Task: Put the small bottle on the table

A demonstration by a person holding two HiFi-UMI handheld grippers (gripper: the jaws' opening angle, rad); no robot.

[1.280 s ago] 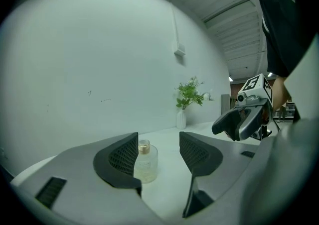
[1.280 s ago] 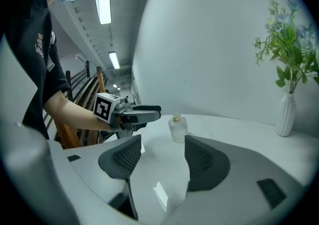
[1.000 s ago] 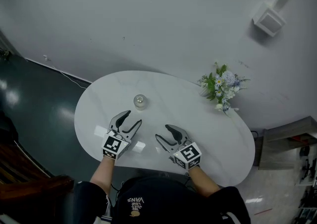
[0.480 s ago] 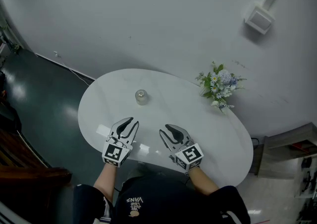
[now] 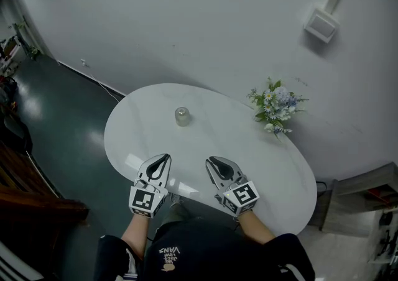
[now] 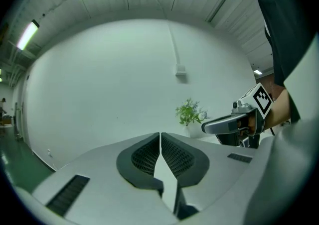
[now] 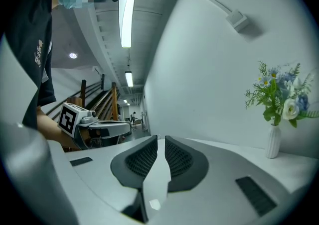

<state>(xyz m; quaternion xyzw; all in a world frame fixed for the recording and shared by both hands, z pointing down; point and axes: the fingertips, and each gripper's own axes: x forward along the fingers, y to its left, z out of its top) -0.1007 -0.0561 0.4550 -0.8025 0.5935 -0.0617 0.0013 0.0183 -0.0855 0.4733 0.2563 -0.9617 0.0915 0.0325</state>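
Note:
The small bottle (image 5: 181, 115), clear with a pale cap, stands upright on the far left part of the white oval table (image 5: 273, 168). My left gripper (image 5: 163, 159) is over the table's near edge, well short of the bottle, its jaws shut with nothing in them. My right gripper (image 5: 213, 162) is beside it, jaws drawn together to a thin slit, also empty. Both have just been closing. The left gripper view shows its jaws (image 6: 160, 135) meeting; the right gripper view (image 7: 161, 140) shows almost the same. Neither gripper view shows the bottle.
A white vase of flowers (image 5: 277, 107) stands at the table's far right edge by the wall. A wall box with a conduit (image 5: 321, 25) hangs above. Dark floor lies to the left, with dark furniture (image 5: 25, 193) near the person.
Both grippers have closed from wide open and drawn back toward the table's near edge. The bottle has stayed where it stood.

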